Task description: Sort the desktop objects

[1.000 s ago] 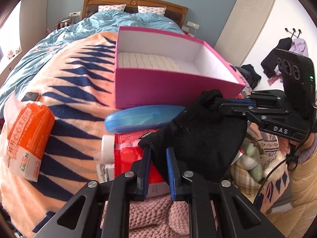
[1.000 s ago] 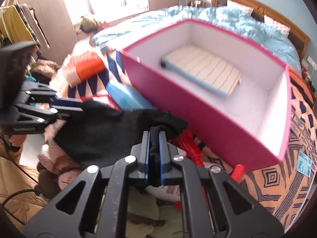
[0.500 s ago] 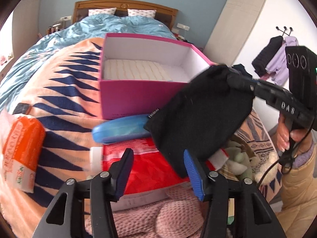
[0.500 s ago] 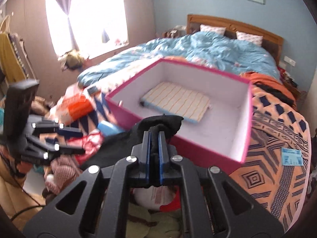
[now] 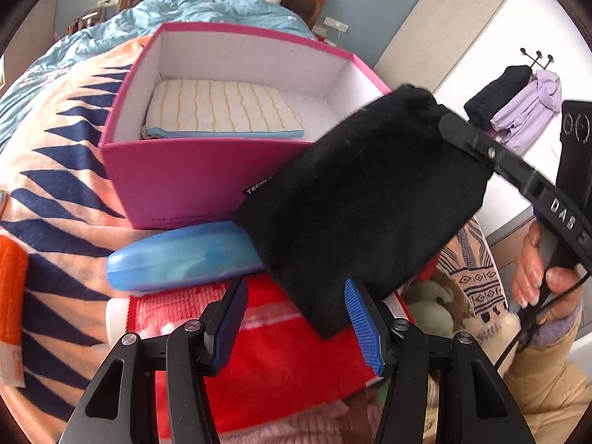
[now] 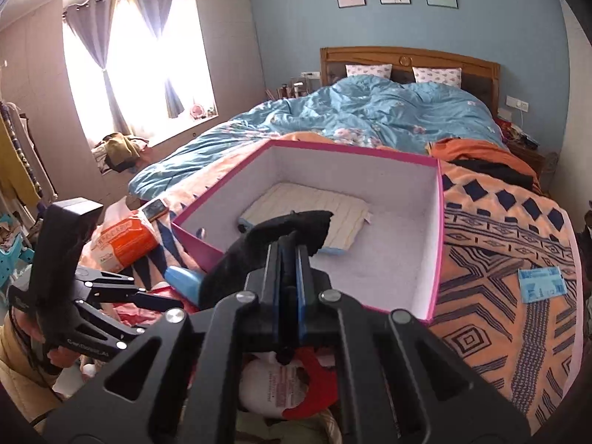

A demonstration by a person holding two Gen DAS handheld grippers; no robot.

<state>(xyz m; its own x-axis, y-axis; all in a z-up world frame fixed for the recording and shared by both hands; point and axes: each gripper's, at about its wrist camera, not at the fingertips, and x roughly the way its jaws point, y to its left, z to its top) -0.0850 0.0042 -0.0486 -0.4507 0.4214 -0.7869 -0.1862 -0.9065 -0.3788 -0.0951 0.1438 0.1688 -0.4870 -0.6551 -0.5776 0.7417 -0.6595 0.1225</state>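
Black fabric pouch point(image 5: 364, 199) — hung in the air in front of the pink box point(image 5: 192, 181), pinched at its gathered top edge by the right gripper point(image 6: 288, 255), whose jaws were clamped together on the cloth. Its lower corner dangled just above the left gripper point(image 5: 296, 307) without touching either pad.

Left gripper — jaws apart, nothing between them, poised over a red packet point(image 5: 281, 351).

Pink box — open-topped, white inside, resting on the orange-and-navy patterned blanket point(image 5: 63, 170) on the bed. A folded cream striped cloth point(image 5: 222, 107) lay flat on its floor towards the far left wall.

Blue hard case point(image 5: 181, 255) — lay on the blanket, touching the foot of the box's near wall, partly hidden by the pouch.

Orange packet point(image 6: 124, 238) — lay on the blanket to the left of the box, well apart from it.

Person's hand point(image 5: 536, 262) — wrapped around the right gripper's handle.
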